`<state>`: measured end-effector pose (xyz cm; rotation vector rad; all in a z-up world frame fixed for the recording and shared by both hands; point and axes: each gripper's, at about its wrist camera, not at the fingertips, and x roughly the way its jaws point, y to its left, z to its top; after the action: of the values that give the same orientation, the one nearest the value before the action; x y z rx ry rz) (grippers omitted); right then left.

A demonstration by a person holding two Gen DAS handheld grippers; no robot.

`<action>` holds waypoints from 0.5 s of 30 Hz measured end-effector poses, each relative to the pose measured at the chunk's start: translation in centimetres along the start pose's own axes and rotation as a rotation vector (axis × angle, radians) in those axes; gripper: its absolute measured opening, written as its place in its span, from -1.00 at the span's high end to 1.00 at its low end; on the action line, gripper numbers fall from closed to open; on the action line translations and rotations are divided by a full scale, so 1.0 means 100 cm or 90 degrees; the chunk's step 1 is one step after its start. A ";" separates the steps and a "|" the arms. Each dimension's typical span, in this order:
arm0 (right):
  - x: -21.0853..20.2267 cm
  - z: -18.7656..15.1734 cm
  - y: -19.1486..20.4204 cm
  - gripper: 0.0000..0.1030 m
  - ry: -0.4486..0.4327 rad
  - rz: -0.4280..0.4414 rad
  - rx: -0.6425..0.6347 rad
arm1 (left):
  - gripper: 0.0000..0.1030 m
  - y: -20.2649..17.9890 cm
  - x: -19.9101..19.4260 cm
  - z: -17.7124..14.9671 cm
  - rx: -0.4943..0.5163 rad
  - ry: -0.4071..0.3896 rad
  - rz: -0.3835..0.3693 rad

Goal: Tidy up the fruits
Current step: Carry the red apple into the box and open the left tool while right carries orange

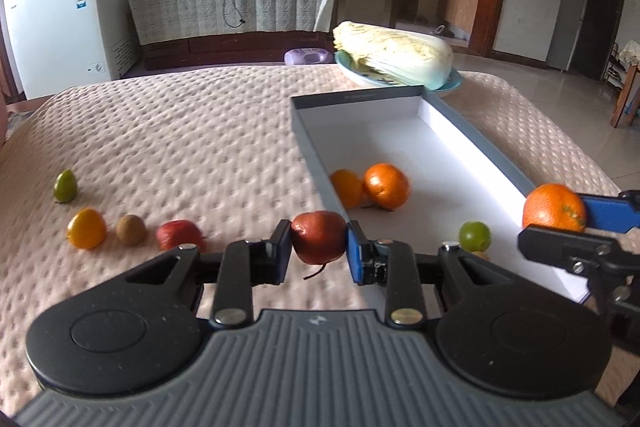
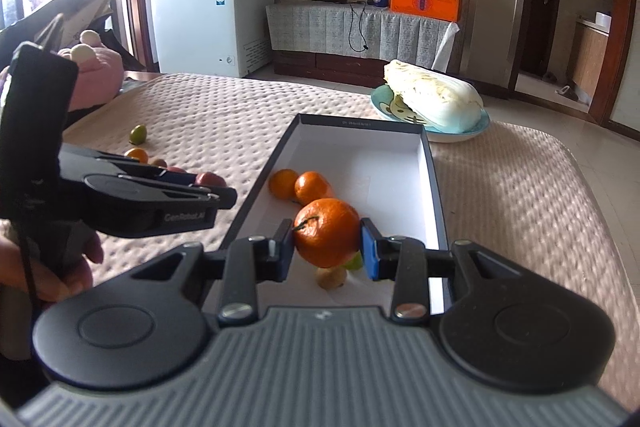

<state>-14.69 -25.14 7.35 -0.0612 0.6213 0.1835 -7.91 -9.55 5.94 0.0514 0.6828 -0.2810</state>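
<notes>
On the left, the left gripper squeezes a red apple above the blanket, just beside the gray box, and the right gripper, marked "GenRobot.AI" like its twin, squeezes an orange over the box, so next both fruits probably need lowering inside and letting go.

Landmark: the grey box with white interior, lying open on the quilted cover.

Inside the box: two oranges touching each other against the left wall; one green lime and one brownish fruit near the box's near end.

A dull red fruit with a stem is held off the cover, just left of the box.

A stemmed mandarin is held above the box interior.

Left of the box, on the cover: red fruit, kiwi, yellow-orange fruit, green pear-shaped fruit.
</notes>
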 end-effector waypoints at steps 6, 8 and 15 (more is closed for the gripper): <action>0.002 -0.004 -0.004 0.27 0.017 -0.007 0.001 | 0.35 -0.021 0.005 0.006 0.006 -0.013 -0.024; 0.002 -0.006 -0.006 0.27 0.020 -0.008 0.000 | 0.35 -0.029 0.006 0.009 0.011 -0.023 -0.032; 0.002 -0.009 -0.007 0.27 0.031 -0.008 -0.001 | 0.35 -0.047 0.018 0.009 0.014 -0.012 -0.051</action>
<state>-14.87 -25.93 6.49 -0.0710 0.6693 0.1704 -7.28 -14.58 5.70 0.0421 0.6633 -0.3662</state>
